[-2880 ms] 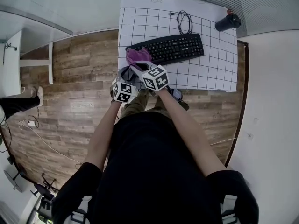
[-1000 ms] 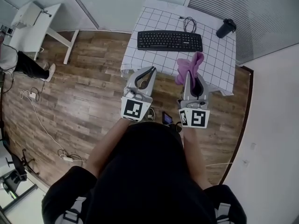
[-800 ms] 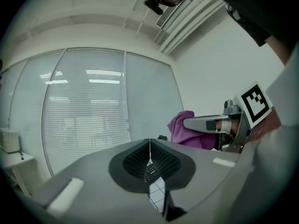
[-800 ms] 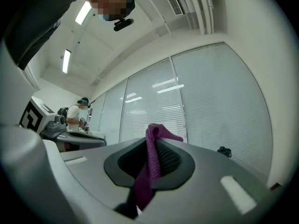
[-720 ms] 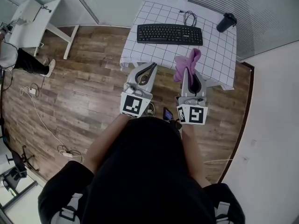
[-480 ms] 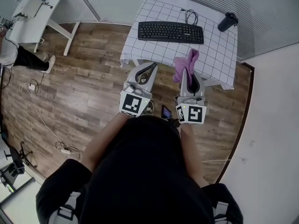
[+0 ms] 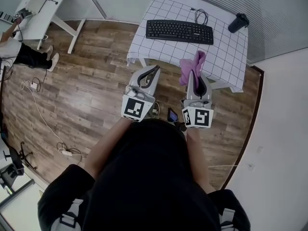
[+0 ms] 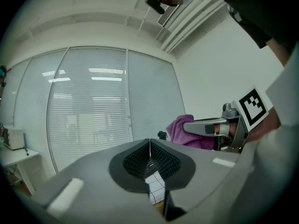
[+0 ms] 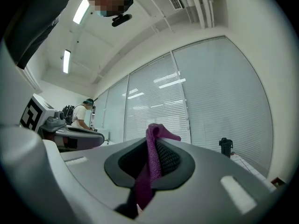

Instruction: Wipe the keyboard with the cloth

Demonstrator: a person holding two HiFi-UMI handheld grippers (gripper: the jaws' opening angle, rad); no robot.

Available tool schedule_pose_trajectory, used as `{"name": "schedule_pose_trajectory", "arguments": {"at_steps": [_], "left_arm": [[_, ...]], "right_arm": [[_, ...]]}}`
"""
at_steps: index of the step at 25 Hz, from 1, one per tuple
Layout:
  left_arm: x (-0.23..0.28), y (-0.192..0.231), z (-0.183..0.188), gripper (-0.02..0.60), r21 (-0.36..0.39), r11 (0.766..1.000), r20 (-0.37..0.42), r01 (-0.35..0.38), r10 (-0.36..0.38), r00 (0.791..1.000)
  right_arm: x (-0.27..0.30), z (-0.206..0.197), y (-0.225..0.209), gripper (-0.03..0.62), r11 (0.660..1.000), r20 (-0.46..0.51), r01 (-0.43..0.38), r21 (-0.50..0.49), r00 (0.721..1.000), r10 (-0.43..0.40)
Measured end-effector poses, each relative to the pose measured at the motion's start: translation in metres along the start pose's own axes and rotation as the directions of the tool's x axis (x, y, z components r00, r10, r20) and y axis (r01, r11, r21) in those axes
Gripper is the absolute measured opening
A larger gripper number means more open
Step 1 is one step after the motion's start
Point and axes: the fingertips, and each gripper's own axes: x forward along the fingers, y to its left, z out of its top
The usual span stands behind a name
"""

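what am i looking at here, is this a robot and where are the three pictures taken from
It is not a robot. A person holds a grey handheld gripper in each hand, each carrying a cube with square markers. The head view looks down from a camera on the person's head. The other two views come from cameras riding on each gripper, looking along its jaws. The left gripper is shut and empty. The right gripper is shut on a purple cloth. Ahead stands a table with a white grid-patterned cover, bearing a black computer keyboard, a coiled black cable and a black bottle-like container.
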Motion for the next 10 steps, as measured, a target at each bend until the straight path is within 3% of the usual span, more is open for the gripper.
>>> {"name": "schedule_pose_trajectory", "arguments": {"at_steps": [10], "left_arm": [[-0.018,0.000,-0.009,0.005,0.000,1.000,-0.033,-0.018,0.018,0.999]], "right_arm": [[-0.006,-0.011,0.004,0.040,1.000,-0.024,-0.013,0.022,1.000,0.013]]}}
